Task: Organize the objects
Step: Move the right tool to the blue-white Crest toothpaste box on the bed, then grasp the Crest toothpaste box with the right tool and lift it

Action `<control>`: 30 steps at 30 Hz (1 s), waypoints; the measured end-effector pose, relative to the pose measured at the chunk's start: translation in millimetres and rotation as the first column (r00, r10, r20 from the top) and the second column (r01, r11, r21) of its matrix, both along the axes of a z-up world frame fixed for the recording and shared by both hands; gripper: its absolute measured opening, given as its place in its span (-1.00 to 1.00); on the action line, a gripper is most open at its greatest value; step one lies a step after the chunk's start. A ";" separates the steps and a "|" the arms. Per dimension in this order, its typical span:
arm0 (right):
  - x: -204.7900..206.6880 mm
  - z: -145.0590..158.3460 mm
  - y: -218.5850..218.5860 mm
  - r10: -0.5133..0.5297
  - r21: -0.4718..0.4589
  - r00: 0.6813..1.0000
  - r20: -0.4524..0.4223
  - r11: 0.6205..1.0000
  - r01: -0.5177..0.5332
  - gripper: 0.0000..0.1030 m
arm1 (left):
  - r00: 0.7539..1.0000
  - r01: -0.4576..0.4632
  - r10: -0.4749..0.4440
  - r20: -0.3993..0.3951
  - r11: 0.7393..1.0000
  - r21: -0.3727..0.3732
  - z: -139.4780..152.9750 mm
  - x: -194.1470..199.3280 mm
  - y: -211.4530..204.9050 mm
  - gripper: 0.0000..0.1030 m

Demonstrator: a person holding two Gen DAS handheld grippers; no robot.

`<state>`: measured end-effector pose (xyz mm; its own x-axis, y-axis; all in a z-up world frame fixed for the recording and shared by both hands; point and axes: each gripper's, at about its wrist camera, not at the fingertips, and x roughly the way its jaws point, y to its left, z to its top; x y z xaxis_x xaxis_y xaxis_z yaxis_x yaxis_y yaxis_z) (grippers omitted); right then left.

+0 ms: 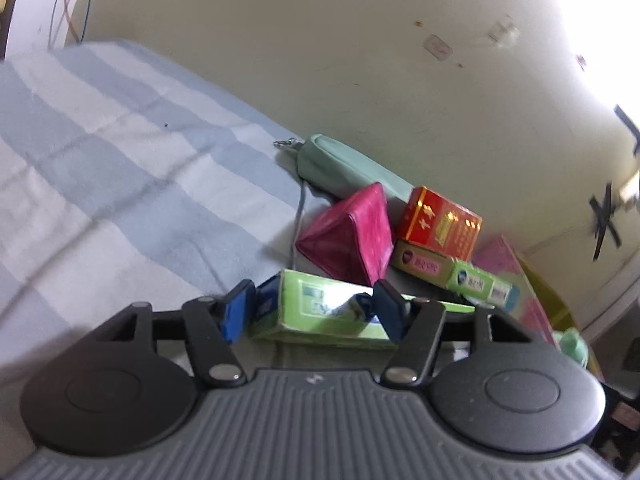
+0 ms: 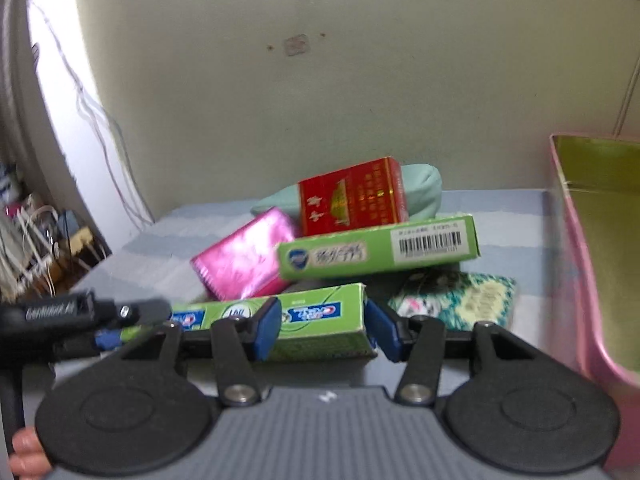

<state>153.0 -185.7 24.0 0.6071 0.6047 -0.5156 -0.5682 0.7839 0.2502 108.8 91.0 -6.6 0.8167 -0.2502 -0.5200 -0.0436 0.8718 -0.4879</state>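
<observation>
Left wrist view: left tool (image 1: pixel 310 312) hides the toothpaste box's (image 1: pixel 320 300) ends.

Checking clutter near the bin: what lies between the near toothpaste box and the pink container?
In the right wrist view, a teal patterned packet lies on the striped cloth between the near toothpaste box and the pink container; bare cloth beyond it.

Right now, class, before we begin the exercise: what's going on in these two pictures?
A person is tidying small things on a striped bed. The left gripper and the right gripper are both at one green toothpaste box, one at each end, with the box between their jaws; whether they actually clamp it is unclear. Behind it a pink pouch, a red box and a second green box lie heaped.
</observation>
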 end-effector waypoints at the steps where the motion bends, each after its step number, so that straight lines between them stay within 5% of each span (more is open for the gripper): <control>1: -4.9 1.7 1.4 0.000 -0.007 1.000 0.000 1.000 0.000 -0.06 | 1.000 0.008 -0.008 0.003 1.000 0.014 1.5 -5.5 -2.7 0.29; 9: -70.0 -5.4 -43.9 0.012 -0.034 0.999 -0.033 0.999 -0.013 0.01 | 0.989 0.138 -0.144 0.031 0.979 0.149 3.7 -76.7 -37.3 0.32; 13: -98.2 0.1 -58.9 0.016 -0.005 0.998 -0.058 1.000 -0.017 0.08 | 0.977 0.203 -0.209 0.033 0.971 0.128 5.5 -106.1 -36.3 0.45; 16: -109.3 4.6 -58.4 0.045 -0.001 0.997 -0.059 0.999 -0.045 0.45 | 0.981 0.184 -0.189 0.050 0.979 0.090 9.7 -119.3 -23.3 0.54; 18: -109.8 7.0 -50.7 0.052 -0.063 0.999 -0.004 0.997 -0.052 0.61 | 0.981 0.187 -0.190 0.042 0.980 0.074 13.0 -118.4 -17.8 0.54; 22: -98.2 0.3 -40.1 0.088 -0.140 0.996 -0.005 0.986 -0.088 0.61 | 0.976 0.215 -0.215 -0.017 0.975 0.051 8.6 -106.2 -21.0 0.51; 30: -107.0 -17.4 -49.6 0.094 -0.187 0.995 0.038 0.979 -0.085 0.53 | 0.971 0.238 -0.232 -0.052 0.957 0.165 11.2 -93.1 -51.0 0.29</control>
<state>46.0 -235.2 6.6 0.5806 0.5547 -0.5960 -0.6459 0.7595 0.0776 15.7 40.0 4.6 0.7275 -0.3396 -0.5961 0.1594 0.9288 -0.3345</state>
